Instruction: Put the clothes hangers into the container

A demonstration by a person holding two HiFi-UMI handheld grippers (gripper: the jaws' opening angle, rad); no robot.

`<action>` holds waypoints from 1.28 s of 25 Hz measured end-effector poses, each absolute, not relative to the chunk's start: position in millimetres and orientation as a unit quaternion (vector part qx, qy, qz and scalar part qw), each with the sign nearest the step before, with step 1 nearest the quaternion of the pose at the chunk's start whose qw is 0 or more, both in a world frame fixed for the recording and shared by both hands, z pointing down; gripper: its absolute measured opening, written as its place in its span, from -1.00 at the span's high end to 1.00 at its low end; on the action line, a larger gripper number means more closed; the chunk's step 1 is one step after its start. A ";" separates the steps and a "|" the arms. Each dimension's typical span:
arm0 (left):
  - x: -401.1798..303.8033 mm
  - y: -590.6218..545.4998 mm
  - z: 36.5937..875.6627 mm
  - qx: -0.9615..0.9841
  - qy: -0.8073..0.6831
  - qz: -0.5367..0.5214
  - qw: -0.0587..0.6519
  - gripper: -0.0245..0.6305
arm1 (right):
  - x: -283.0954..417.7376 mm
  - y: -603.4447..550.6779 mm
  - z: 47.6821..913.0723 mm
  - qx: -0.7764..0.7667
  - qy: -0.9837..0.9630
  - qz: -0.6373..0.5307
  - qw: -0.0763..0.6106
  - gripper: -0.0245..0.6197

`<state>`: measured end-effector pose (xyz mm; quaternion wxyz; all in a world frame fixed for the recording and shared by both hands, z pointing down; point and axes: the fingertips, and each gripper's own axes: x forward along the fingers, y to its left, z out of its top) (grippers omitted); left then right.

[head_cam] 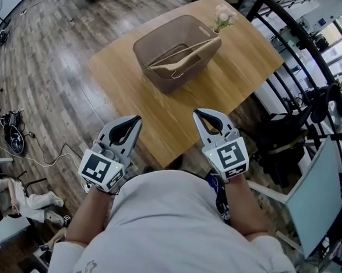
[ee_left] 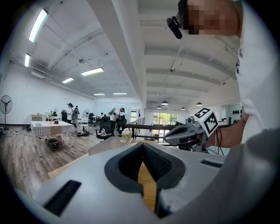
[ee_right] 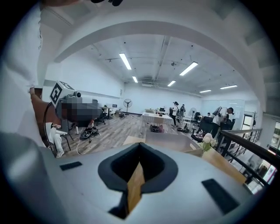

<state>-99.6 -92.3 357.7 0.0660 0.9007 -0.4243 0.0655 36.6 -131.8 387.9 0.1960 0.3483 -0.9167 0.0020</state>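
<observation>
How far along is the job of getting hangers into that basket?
Seemingly done: wooden hangers lie in the basket, and I see none left on the table. Nothing is in hand; left tongs and right tongs are shut, empty.

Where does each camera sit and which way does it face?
Head view: head-mounted, steeply down at table, basket, hangers; left gripper, right gripper, shirt show.
Left gripper view: along its shut jaws across table; right gripper, shirt show.
Right gripper view: along its shut jaws toward basket; left forearm shows.
Shared: flowers in all three.
</observation>
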 end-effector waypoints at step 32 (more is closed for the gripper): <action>-91.6 31.1 358.9 0.915 -0.397 0.041 0.058 0.91 | 58.2 17.9 382.0 0.352 -0.916 -0.022 0.193 0.91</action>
